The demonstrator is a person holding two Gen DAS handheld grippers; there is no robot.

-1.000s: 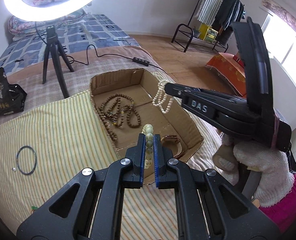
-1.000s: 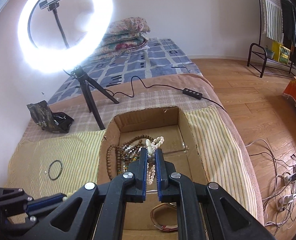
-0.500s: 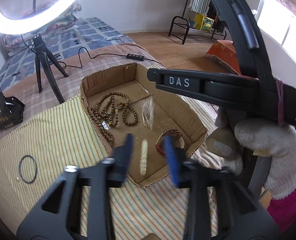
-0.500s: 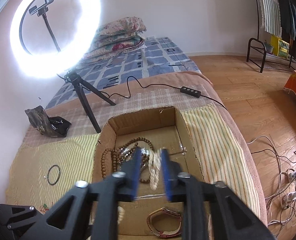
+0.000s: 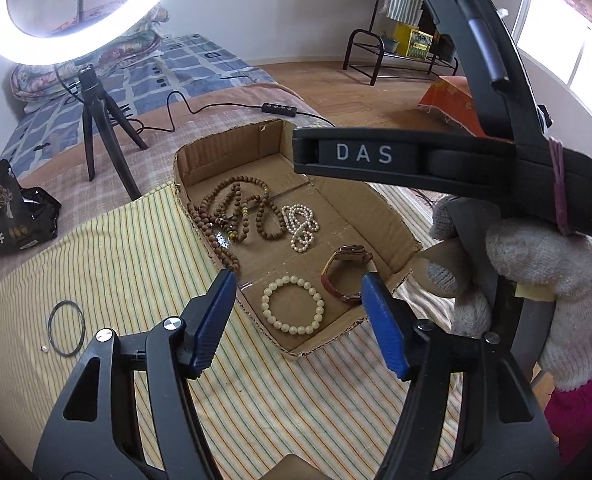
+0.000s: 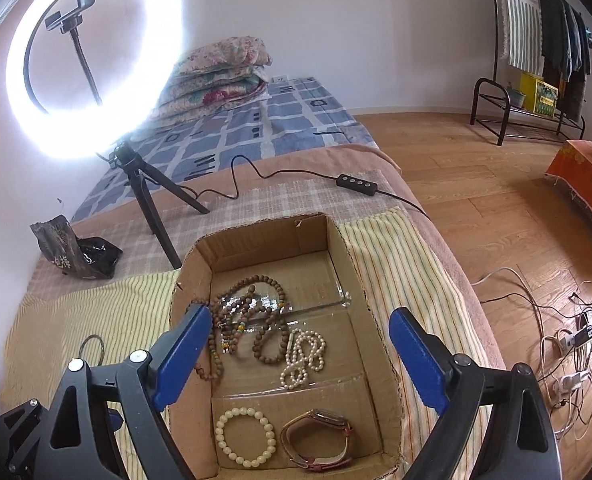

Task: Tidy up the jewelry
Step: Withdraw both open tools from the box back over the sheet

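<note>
Between the left gripper's (image 5: 298, 312) spread blue fingers (image 5: 211, 320) lies the cream bracelet (image 5: 292, 305), flat on the floor of the cardboard box (image 5: 384, 216), touching neither finger. These jaws have just been opening and hold nothing. Just beside the right finger sits the brown watch (image 5: 346, 270), on its edge. Beyond the fingertips, deeper in the box, lie the pearl strand (image 5: 300, 226) in a loose heap and the tangled wooden beads (image 5: 235, 212), the two just beside each other.

The right gripper (image 6: 300, 342) also stands wide apart; its jaws have just been opening and are empty too. Between its fingers (image 6: 183, 354), down on the box (image 6: 348, 256) floor, rests the pearl strand (image 6: 302, 354), with the wooden beads (image 6: 251, 316) toward the left finger. Nearer the camera than the fingertips lie the cream bracelet (image 6: 244, 436) and the watch (image 6: 320, 442), side by side and apart.

Left of the left gripper's fingers, outside the box on the striped cloth (image 5: 107, 264), lies a thin dark ring (image 5: 66, 328). A gloved hand (image 5: 536, 292) holds the right gripper's handle.
</note>
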